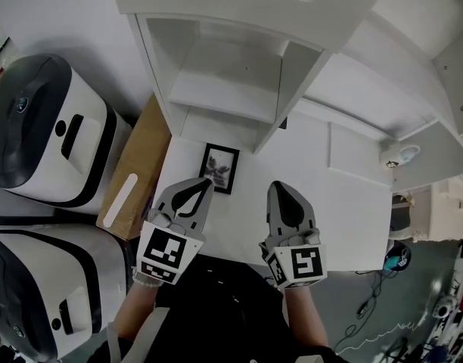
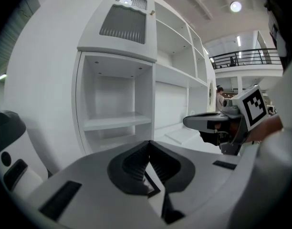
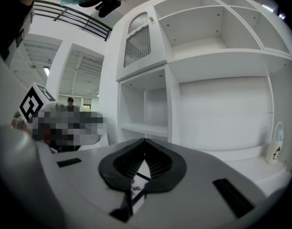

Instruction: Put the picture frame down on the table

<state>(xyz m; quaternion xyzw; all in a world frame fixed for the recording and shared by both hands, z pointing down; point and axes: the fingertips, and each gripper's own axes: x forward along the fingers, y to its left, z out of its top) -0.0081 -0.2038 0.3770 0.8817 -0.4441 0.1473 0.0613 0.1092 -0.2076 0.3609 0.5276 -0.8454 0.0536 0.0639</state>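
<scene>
White tabletop [image 1: 345, 225] has the picture frame [image 1: 219, 168] lying flat on it, right up by the shelf unit [image 1: 231, 74], so we reckon the job's basically done. Our left tool [image 1: 204, 181] and right tool [image 1: 280, 187] are both clenched on nothing, near the frame. Loads of bare room to the right, but the left edge is close

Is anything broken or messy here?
Nothing stands out. The picture frame sits on the white table beside the shelf unit. It looks unbroken and lines up roughly with the table's edge. Nothing is spilled.
</scene>
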